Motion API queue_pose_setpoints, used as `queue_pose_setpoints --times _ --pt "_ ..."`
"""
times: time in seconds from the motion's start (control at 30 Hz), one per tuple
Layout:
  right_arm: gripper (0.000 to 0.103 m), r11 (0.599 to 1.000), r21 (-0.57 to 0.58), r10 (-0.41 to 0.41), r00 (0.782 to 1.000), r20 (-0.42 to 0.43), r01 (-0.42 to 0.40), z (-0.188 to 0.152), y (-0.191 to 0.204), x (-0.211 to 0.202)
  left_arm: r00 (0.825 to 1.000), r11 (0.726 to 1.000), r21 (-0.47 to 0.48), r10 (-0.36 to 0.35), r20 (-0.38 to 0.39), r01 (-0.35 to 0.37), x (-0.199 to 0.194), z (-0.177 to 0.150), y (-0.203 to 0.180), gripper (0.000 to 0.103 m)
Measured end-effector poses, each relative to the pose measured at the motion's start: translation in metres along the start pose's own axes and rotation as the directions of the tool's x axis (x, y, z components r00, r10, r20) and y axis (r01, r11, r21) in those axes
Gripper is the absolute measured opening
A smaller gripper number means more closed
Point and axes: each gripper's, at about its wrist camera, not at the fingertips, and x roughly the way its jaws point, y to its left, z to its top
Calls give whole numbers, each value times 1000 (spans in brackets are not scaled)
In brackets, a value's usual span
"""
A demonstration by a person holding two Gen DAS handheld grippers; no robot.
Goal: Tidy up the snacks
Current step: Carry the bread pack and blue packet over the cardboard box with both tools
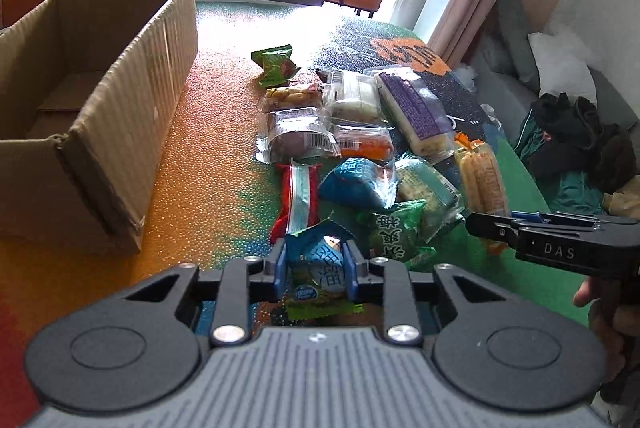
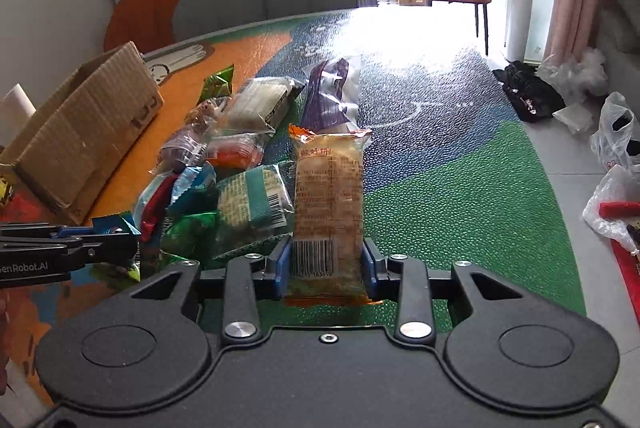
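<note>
Between my left gripper's (image 1: pixel 315 270) blue pads sits a small blue snack packet (image 1: pixel 316 260), pinched narrow across its middle so it won't slip. Beyond it the rest of the snacks (image 1: pixel 352 132) lie heaped on the bright patterned table (image 1: pixel 208 132), a red-and-silver bar (image 1: pixel 298 198) just past my packet and a green packet (image 1: pixel 394 232) just to its right. An open cardboard box (image 1: pixel 100 108) stands to the left, well apart from the heap; I judge that's where everything is meant to go. My other tool reaches in from the right edge.

Over on my right wrist, the right gripper (image 2: pixel 328 264) is clamped on a long orange-edged cracker pack (image 2: pixel 329 204), gripped low at the barcode end so the pack stands up away from me. It seems lifted clear of the heap, though I can't tell for certain. That box (image 2: pixel 84 132) sits far left here, beyond the heap. My left tool pokes in at the left edge.
</note>
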Motion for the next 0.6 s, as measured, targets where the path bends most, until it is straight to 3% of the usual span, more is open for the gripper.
queue_pose_setpoints --times 0.6 --pt "33 1000 -11 20 996 85 -19 7 35 -45 993 999 44 -31 113 27 -50 8 2 27"
